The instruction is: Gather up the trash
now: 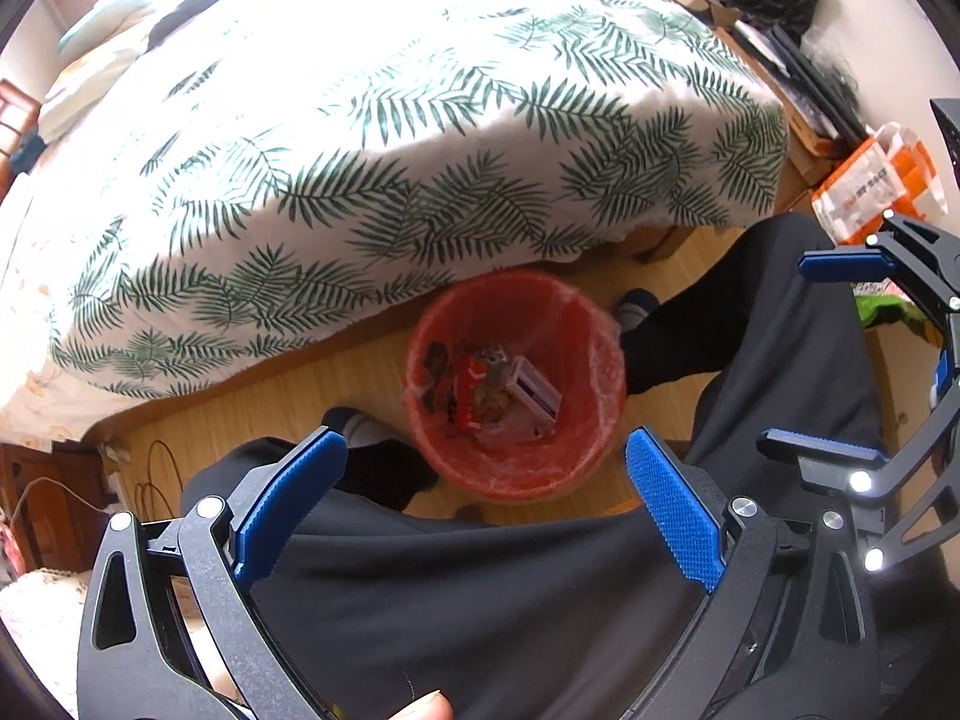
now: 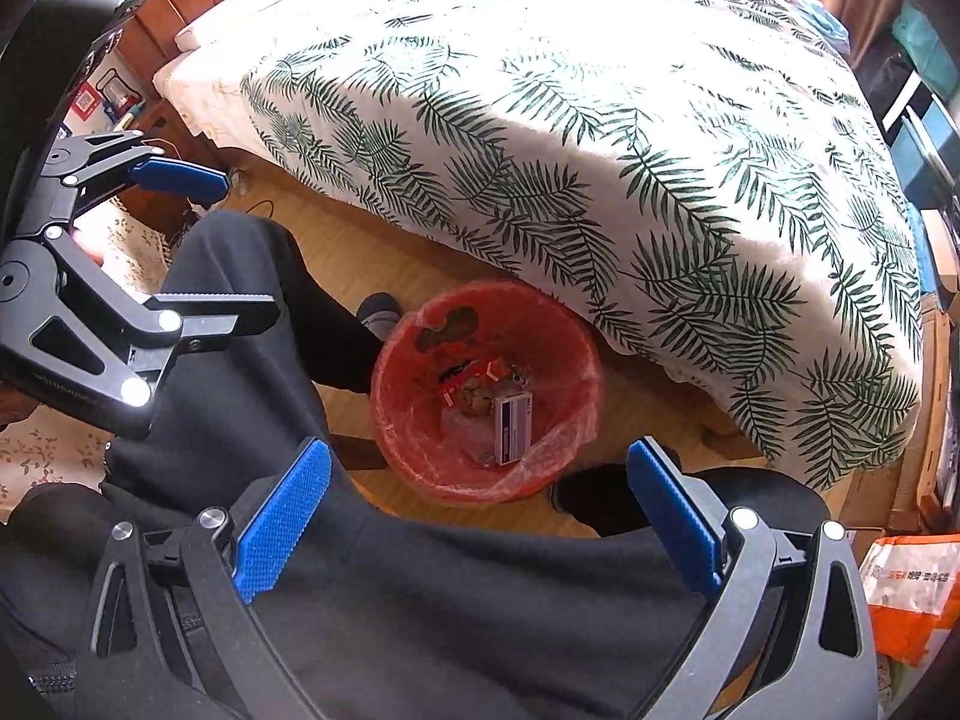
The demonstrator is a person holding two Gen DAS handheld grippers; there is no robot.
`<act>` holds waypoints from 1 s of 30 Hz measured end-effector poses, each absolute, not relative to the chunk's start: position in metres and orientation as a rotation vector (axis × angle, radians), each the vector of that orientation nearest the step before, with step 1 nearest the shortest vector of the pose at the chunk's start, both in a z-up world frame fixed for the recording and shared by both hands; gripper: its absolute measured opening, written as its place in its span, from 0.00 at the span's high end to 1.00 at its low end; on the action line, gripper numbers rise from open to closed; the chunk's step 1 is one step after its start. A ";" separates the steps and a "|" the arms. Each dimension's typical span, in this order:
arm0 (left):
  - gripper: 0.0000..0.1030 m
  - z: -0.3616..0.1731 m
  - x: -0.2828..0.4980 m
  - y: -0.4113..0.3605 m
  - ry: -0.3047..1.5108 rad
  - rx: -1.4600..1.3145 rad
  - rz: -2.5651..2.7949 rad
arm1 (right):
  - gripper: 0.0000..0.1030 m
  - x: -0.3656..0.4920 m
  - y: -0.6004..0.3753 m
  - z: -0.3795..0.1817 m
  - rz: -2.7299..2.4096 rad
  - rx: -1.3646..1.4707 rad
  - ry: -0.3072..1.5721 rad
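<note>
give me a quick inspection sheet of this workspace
surface: wooden floor, bare where visible
job's things: red bin with liner, holding white box and wrappers
clutter: orange-white bag on the floor
grippers: left tongs open, empty; right tongs open, empty, both above the bin
cables: thin wires on the floor by a cabinet
surroundings: bed with leaf-print cover, person's dark trousers
</note>
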State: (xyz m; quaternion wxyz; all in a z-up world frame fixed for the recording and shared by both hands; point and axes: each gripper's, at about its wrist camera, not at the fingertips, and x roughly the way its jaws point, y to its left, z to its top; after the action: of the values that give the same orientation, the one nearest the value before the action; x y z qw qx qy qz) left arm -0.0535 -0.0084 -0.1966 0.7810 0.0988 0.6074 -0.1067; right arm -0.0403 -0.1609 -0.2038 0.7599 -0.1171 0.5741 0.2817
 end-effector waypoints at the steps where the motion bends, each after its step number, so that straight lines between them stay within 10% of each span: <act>1: 0.06 -0.197 -0.054 -0.009 1.316 0.215 -0.232 | 0.05 -0.040 -0.161 -0.204 0.613 -0.254 1.252; 30: 0.06 -0.221 -0.057 -0.012 1.388 0.219 -0.258 | 0.05 -0.038 -0.159 -0.216 0.605 -0.256 1.283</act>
State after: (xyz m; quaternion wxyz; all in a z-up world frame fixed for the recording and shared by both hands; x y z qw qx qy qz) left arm -0.0569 -0.0120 -0.2214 0.7556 0.1003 0.6364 -0.1185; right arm -0.0376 -0.1594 -0.2160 0.7515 -0.1172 0.5872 0.2769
